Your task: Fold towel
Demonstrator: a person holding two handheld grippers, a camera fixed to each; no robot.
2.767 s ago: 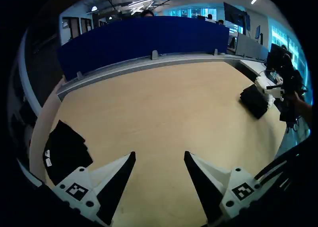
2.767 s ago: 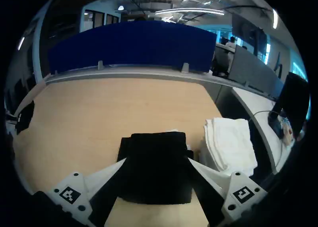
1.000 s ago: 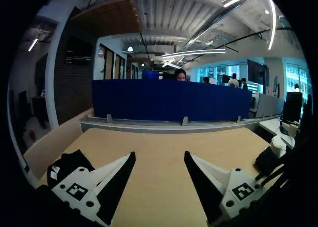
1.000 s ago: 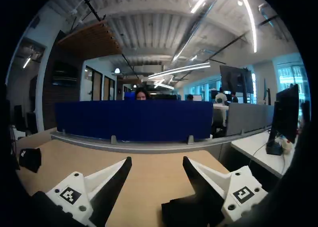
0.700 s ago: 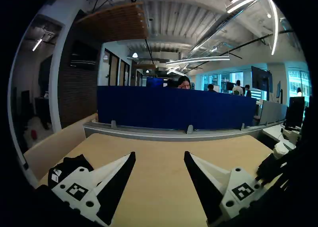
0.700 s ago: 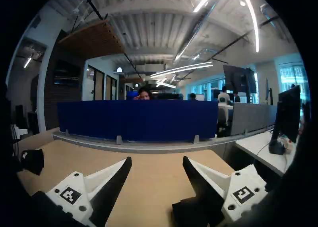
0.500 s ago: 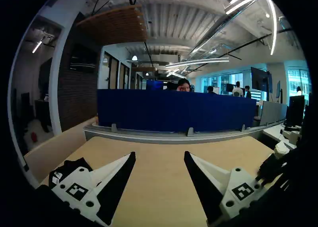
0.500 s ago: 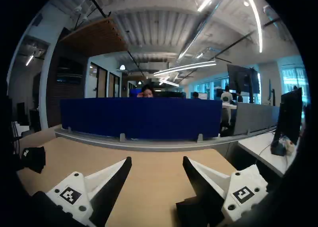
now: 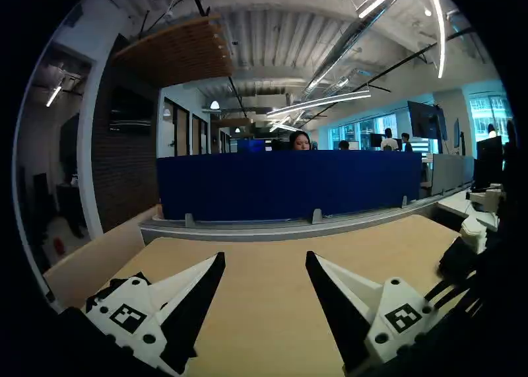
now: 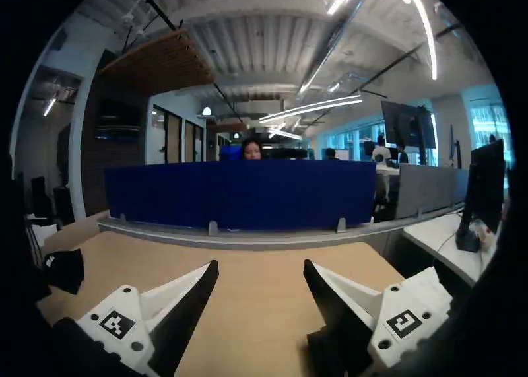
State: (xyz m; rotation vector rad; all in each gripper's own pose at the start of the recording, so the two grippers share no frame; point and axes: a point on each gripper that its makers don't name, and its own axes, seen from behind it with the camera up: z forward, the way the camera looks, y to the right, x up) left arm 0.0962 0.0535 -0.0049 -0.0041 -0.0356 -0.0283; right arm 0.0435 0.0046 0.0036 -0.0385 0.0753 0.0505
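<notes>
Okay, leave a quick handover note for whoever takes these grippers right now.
Left hand-held gripper: open, empty, held over the light wooden table.
Right hand-held gripper: open, empty.
Black folded towel lies at the table's right edge beside a white folded towel; it looks done.
Black bunched cloth sits at the table's left edge, not yet folded; probably the next one to fold.

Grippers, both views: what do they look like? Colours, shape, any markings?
The left gripper and right gripper look alike. Each has two wedge-shaped fingers that taper to points, black on the inner faces and white on the outer shells. Each finger base carries a square black-and-white marker with small screw holes beside it.
</notes>
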